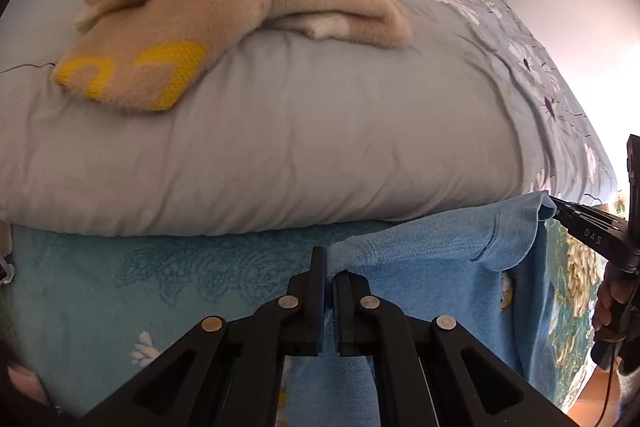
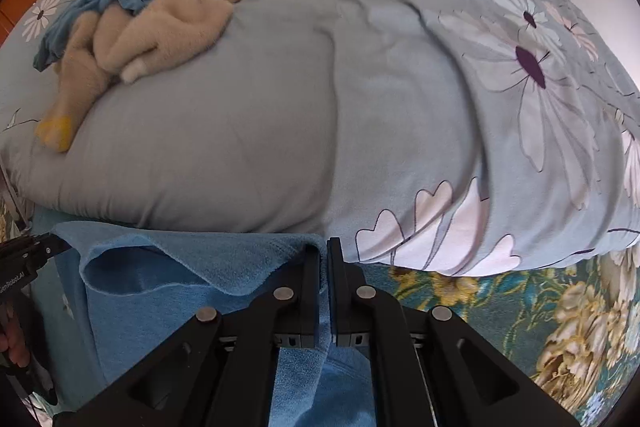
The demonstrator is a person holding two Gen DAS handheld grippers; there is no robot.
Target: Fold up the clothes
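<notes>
Both the left tongs and right tongs are pinched on the top edge of the light blue garment, hanging limp, soft and light before the bed.

Both grippers point steeply down, side by side. The left gripper and right gripper each have fingers clamped together on cloth.

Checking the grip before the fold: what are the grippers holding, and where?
Both hold the light blue garment by its top edge: left gripper at one corner, right gripper at the other.
</notes>
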